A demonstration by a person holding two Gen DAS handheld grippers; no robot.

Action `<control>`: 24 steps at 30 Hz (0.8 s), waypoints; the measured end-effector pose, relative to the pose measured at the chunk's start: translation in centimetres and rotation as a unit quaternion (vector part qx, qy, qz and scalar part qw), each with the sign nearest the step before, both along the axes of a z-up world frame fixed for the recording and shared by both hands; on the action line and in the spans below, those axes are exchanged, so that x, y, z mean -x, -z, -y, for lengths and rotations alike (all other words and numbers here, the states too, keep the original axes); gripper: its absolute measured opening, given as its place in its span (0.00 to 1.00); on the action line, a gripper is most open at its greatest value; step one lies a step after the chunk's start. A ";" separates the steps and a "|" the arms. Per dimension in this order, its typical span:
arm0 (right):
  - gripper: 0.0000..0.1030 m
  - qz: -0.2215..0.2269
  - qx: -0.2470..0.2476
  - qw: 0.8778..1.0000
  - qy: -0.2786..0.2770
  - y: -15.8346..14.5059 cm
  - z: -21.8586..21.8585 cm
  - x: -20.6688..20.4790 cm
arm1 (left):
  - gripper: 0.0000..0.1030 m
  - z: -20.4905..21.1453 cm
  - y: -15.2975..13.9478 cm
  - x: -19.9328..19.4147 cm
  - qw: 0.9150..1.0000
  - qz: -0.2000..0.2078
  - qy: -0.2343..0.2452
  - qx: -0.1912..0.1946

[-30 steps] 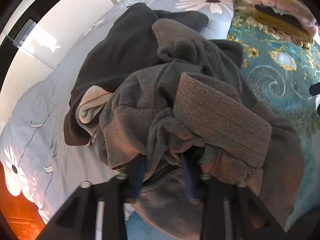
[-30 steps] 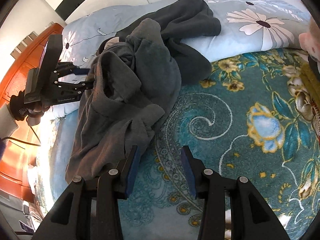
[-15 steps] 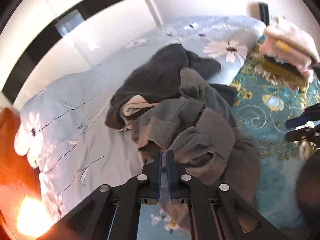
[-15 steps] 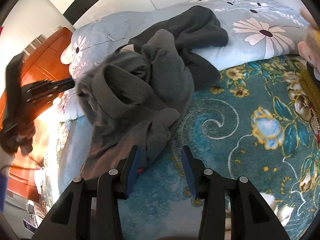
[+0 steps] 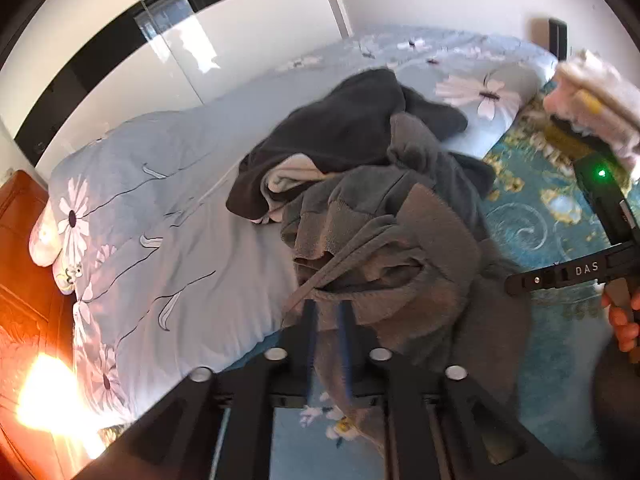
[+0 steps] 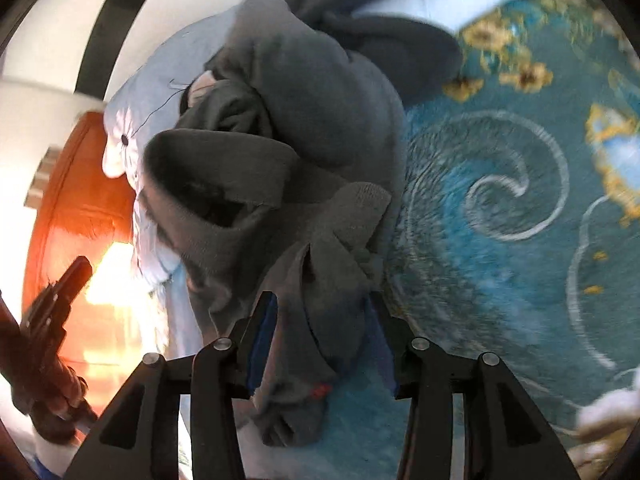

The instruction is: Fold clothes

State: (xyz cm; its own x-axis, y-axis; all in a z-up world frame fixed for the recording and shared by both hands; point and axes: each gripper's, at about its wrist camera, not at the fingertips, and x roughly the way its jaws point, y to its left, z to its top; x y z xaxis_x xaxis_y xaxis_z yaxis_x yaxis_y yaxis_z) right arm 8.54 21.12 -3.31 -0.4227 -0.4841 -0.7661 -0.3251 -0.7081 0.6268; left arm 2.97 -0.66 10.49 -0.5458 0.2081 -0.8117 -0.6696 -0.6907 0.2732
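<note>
A bed [image 5: 168,216] with a floral duvet fills the view. The left tool [image 5: 327,332] is clamped on the grey sweater [image 5: 384,240], which hangs limp ahead of it. The right tool [image 6: 320,334], spread wide, straddles its thick, soft hem [image 6: 320,312], probably the best place to grip.

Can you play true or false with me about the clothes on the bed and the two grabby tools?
1. The left tool pinches the grey sweater. True.
2. The right tool is shut tight on a sock. False: it is open, with grey sweater cloth between its fingers.
3. A black garment lies on the flowered blue quilt. True.
4. The grey sweater is folded flat. False: it is bunched up.
5. The blanket beside the sweater is plain red. False: it is teal with swirls and flowers.
</note>
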 end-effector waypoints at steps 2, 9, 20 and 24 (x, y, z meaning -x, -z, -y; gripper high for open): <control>0.45 0.010 0.007 1.000 0.008 0.7 0.2 0.6 | 0.34 -0.8 1.0 0.9 1.000 0.014 0.010 0.004; 0.08 0.014 -0.004 1.000 -0.011 1.4 0.5 0.6 | 0.40 -3.9 4.3 2.4 0.997 0.018 0.056 0.048; 0.07 -0.044 -0.144 0.988 0.034 -3.4 -3.1 -3.7 | 0.05 -6.1 8.1 1.7 0.988 0.069 0.107 0.087; 0.07 -0.068 -0.159 0.984 0.033 -5.2 -4.7 -5.5 | 0.04 -5.8 7.4 1.2 0.993 0.070 0.082 0.044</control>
